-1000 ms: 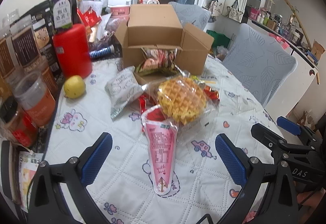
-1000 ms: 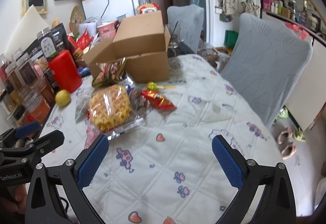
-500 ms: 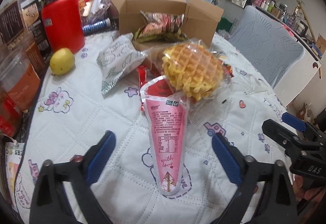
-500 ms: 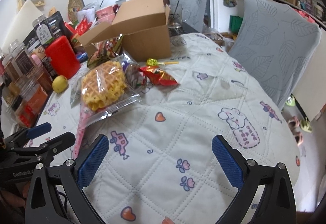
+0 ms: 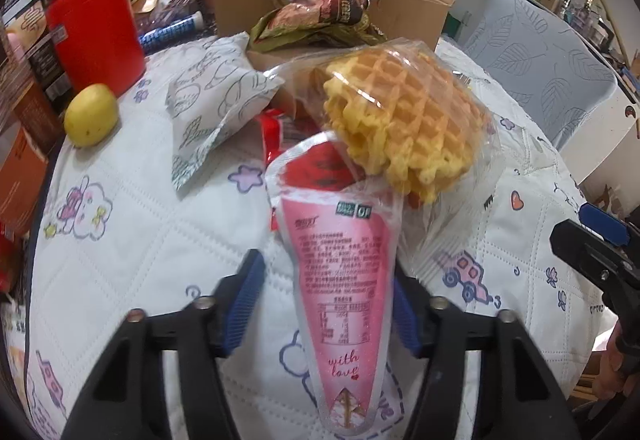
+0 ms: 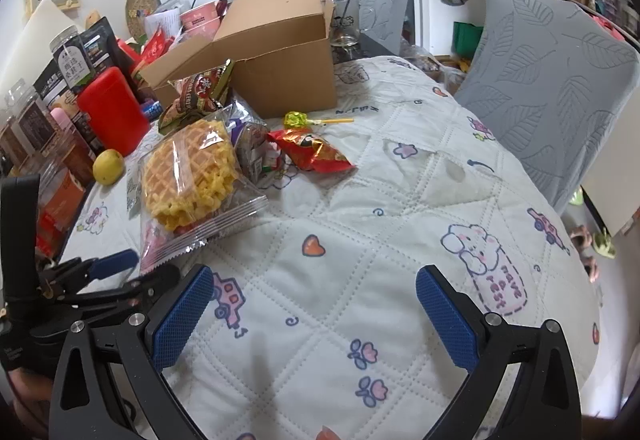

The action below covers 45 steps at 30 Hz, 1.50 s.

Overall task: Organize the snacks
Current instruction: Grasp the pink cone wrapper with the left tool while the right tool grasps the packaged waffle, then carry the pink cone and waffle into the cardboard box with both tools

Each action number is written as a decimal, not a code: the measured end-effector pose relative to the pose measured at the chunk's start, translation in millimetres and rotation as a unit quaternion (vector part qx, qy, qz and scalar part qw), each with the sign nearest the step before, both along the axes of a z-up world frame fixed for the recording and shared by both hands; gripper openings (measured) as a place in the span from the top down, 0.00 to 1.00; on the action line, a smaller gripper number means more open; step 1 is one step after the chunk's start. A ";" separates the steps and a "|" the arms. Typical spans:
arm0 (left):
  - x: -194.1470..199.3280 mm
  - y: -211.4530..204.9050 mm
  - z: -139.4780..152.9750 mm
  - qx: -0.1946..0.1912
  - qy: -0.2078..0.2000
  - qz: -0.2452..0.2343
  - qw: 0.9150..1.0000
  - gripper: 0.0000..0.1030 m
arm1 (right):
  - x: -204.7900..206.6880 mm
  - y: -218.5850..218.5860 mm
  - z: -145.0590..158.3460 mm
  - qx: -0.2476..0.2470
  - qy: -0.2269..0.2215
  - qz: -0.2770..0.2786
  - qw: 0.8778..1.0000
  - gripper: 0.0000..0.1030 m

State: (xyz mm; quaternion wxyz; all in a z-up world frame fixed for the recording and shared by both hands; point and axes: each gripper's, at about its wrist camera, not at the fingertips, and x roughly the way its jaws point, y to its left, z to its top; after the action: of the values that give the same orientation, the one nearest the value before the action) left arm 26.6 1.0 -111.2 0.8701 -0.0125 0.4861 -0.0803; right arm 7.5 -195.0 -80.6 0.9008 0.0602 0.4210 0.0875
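A pink cone-shaped snack packet (image 5: pixel 340 280) lies on the quilted tablecloth (image 5: pixel 132 240), its wide end tucked under a clear bag of waffles (image 5: pixel 404 120). My left gripper (image 5: pixel 326 272) straddles the packet and its jaws are closing. The right pad is at the packet's edge, while a small gap shows at the left pad. My right gripper (image 6: pixel 314 276) hangs open over bare cloth with nothing between its fingers. An open cardboard box (image 6: pixel 280 52) stands behind the pile with a brown snack bag (image 5: pixel 316 12) spilling from it.
A white pouch (image 5: pixel 212 108), a red snack bag (image 6: pixel 312 152) and a lollipop (image 6: pixel 296 119) lie around the waffles. A lemon (image 5: pixel 91 115), a red canister (image 5: pixel 96 28) and jars crowd the left edge. A grey chair (image 6: pixel 552 80) stands at the right.
The left gripper has dropped down over the pink packet, and its jaws have narrowed from wide open to close around it. The right gripper has sunk slightly toward the cloth.
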 end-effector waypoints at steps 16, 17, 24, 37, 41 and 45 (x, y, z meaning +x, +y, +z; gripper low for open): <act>-23.8 21.9 28.3 0.000 -0.035 0.011 0.999 0.78 | 13.2 23.4 7.4 0.015 -0.008 0.034 0.999 0.00; -24.8 24.6 28.4 -0.001 -0.036 0.014 0.999 0.78 | 14.7 26.5 8.3 0.016 -0.008 0.039 0.999 0.00; -25.5 43.8 18.3 -0.020 -0.023 0.036 0.999 0.78 | 32.9 54.1 2.7 0.026 0.001 0.097 0.995 0.00; -18.3 39.7 6.1 -0.030 -0.013 0.031 0.999 0.73 | 30.6 85.7 -32.6 -0.047 0.031 0.145 0.988 0.00; -20.1 40.4 6.8 -0.033 -0.019 0.038 0.999 0.75 | 24.9 86.2 -34.0 -0.055 0.018 0.133 0.989 0.12; -26.7 41.4 15.5 -0.029 -0.037 0.045 0.998 0.77 | 22.0 77.5 -31.2 -0.039 0.019 0.124 0.991 0.20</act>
State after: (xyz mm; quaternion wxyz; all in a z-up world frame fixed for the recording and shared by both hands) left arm -0.1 42.5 -95.7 0.8896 -0.0563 0.4499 -0.0553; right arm 29.6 -117.5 -111.8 0.8764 -0.0257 0.4456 0.1806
